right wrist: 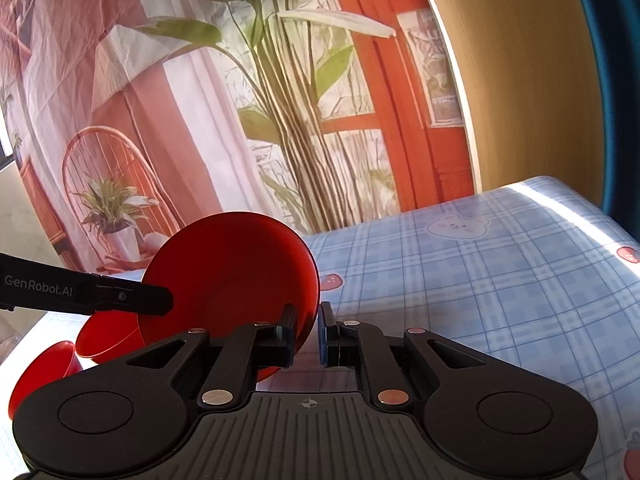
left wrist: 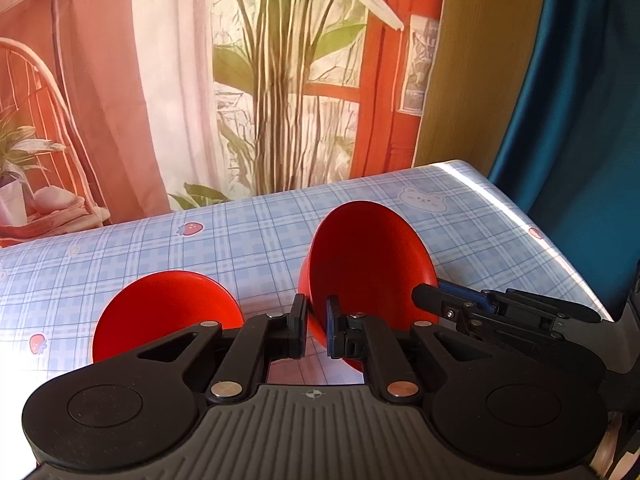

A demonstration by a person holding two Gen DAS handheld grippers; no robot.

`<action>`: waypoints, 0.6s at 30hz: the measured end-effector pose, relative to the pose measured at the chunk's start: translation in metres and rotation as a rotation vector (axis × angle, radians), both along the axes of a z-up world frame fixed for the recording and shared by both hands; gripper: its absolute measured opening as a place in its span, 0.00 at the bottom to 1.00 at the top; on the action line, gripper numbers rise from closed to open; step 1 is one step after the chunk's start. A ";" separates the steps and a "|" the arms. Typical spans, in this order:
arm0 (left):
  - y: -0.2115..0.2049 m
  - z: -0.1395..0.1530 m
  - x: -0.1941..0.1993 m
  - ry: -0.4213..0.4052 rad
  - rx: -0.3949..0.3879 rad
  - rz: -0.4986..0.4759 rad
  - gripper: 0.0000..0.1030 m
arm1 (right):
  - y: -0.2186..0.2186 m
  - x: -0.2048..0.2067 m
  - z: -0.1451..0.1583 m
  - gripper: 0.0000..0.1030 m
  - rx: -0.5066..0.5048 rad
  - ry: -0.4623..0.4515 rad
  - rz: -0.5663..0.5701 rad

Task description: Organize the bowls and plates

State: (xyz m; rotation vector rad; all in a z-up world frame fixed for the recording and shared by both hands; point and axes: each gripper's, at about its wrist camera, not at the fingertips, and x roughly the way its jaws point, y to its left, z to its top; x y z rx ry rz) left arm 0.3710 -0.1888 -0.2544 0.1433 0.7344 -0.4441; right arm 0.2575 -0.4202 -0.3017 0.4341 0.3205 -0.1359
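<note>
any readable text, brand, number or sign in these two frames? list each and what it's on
"GenRobot.AI": white letters on the black side of the left gripper, seen in the right wrist view.
No other words or numbers in either view. The tablecloth bears only pictures: bears and strawberries. The small crosshair on each gripper's body is a mark, not text.

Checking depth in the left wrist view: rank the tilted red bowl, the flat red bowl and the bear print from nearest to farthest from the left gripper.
1. Tilted red bowl, rim between the left gripper fingers.
2. Flat red bowl, on the left.
3. Bear print, far right on the cloth.
</note>
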 end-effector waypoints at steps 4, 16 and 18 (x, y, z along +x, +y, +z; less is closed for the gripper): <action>0.005 0.014 -0.017 -0.022 -0.021 -0.021 0.11 | 0.003 -0.014 0.016 0.09 0.014 -0.012 -0.011; 0.070 0.041 -0.063 -0.031 -0.110 0.004 0.11 | 0.063 -0.034 0.076 0.10 -0.050 -0.046 0.063; 0.088 0.044 -0.068 -0.028 -0.123 0.025 0.11 | 0.080 -0.029 0.081 0.10 -0.062 -0.040 0.092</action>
